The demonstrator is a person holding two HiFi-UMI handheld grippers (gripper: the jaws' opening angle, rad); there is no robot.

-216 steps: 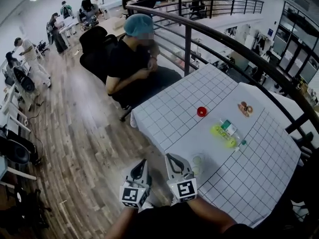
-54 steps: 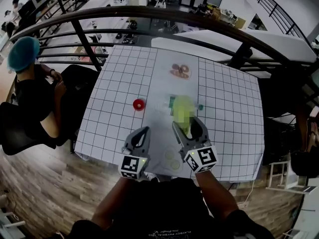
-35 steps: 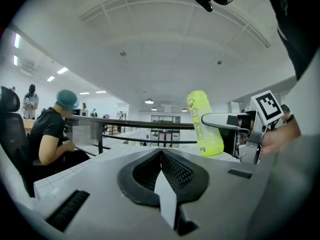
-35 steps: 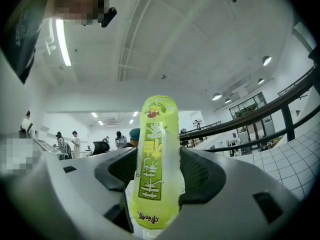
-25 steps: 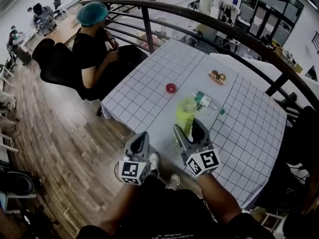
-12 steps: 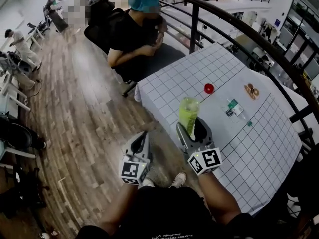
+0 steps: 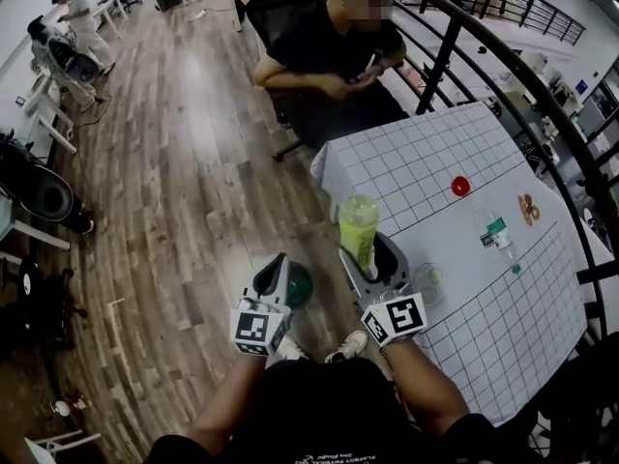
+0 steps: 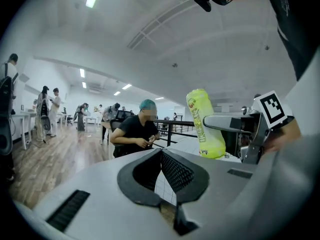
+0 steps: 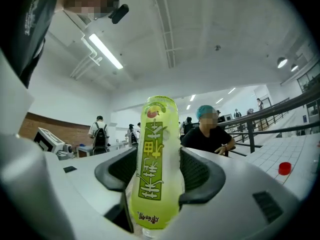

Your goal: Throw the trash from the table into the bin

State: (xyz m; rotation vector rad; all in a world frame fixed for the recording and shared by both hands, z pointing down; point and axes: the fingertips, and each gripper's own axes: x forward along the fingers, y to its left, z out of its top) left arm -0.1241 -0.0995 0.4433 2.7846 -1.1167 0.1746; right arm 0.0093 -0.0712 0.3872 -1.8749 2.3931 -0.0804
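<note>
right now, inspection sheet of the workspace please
surface: table under a white grid cloth, flat.
job's things: green bottle upright in the right gripper; clear bottle, small red thing, clear cup, brown snack on the cloth; dark green round thing on the floor, maybe the bin.
clutter: nothing seen.
grippers: right gripper shut on the green bottle; left gripper shut, empty.
cables: nothing seen.
surroundings: seated person beyond the table, railing, wood floor.
</note>
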